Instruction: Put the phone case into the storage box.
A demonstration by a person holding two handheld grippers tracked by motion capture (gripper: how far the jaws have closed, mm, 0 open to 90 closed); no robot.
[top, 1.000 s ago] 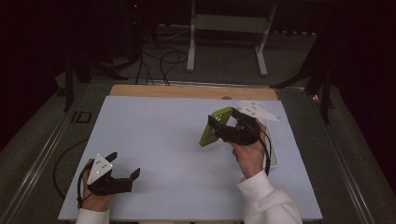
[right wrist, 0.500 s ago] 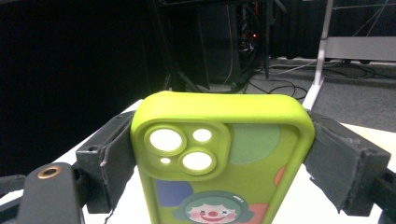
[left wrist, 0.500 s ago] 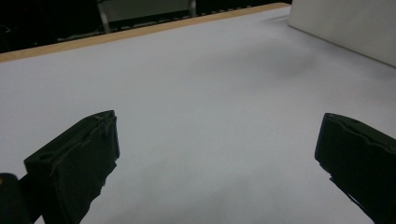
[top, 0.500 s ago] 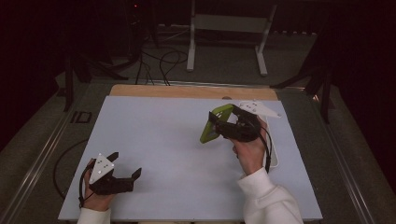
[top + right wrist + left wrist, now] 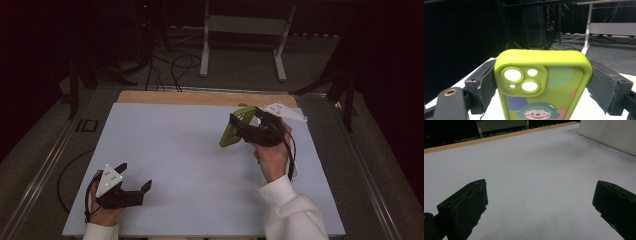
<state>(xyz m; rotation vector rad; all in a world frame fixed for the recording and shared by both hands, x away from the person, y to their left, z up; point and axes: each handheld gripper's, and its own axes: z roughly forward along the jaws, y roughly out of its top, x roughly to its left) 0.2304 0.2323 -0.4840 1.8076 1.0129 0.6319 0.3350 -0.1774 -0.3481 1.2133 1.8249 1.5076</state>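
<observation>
Right gripper (image 5: 239, 131) is clamped on the green phone case (image 5: 235, 126), jaws pressed against its two long sides, holding it up off the bench (image 5: 200, 145) over the far right part, tilted with its top end leaning away from the person. Left gripper (image 5: 134, 176) sits low at the near left corner, jaws spread wide with nothing between them, just bare white surface. Count it up: two grippers, one phone case. The right gripper view gives the close look at the phone case (image 5: 541, 85): a raised camera block with two large round holes and smaller ones, coloured patches, and a cartoon clown face printed on the back, none of which can be made out from the high view. The left gripper view looks across the bench (image 5: 531, 170) to its wooden far edge, with a pale flat block at the upper right.
</observation>
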